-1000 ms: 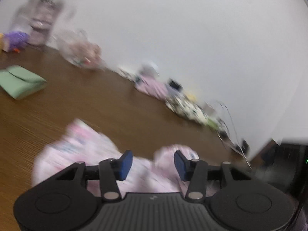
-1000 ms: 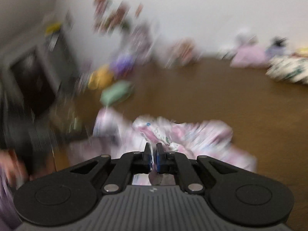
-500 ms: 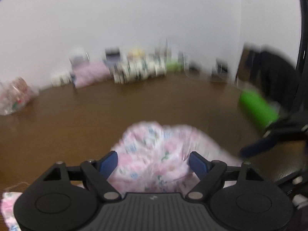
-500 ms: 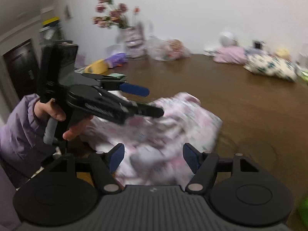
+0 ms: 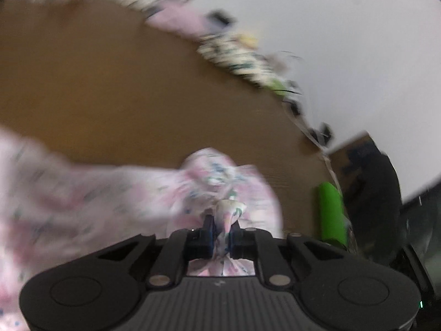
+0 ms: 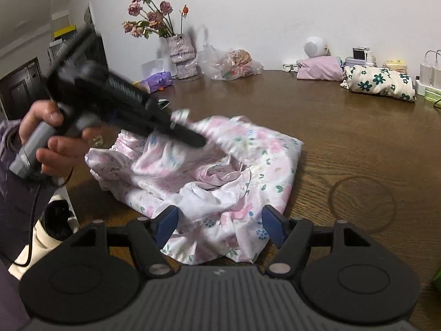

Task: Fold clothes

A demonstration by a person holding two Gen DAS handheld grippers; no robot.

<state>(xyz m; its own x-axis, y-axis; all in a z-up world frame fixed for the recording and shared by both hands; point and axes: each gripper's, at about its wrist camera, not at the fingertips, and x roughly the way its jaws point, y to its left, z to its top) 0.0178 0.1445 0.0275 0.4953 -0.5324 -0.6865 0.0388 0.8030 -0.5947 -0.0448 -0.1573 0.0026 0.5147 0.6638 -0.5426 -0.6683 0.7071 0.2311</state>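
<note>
Left gripper (image 5: 220,235): we are pinching a bunched fold of the floral garment (image 6: 220,165); the jaws have just been closing and are now clamped on the cloth, which is sticking up between the blue pads.
Right gripper (image 6: 219,224): we are holding its jaws wide apart, gripping nothing, with the near edge of the cloth lying between and just ahead of the fingertips.
Garment: it is lying crumpled on the brown table (image 6: 358,138), spreading ahead of the right gripper and off to its left, where the left gripper is biting into the far edge.
Left hand (image 6: 52,140): we are seeing it to the left of the right gripper, wrapped around the grey handle, a purple sleeve behind it.
Ahead of the right gripper, well apart: a vase of dried roses (image 6: 180,52), a clear plastic bag (image 6: 228,62), a folded pink cloth (image 6: 319,69) and a daisy-print bundle (image 6: 380,82) are sitting along the wall.
Right of the left gripper: a green cylinder (image 5: 330,212) is standing near the table edge; that view is blurring.
</note>
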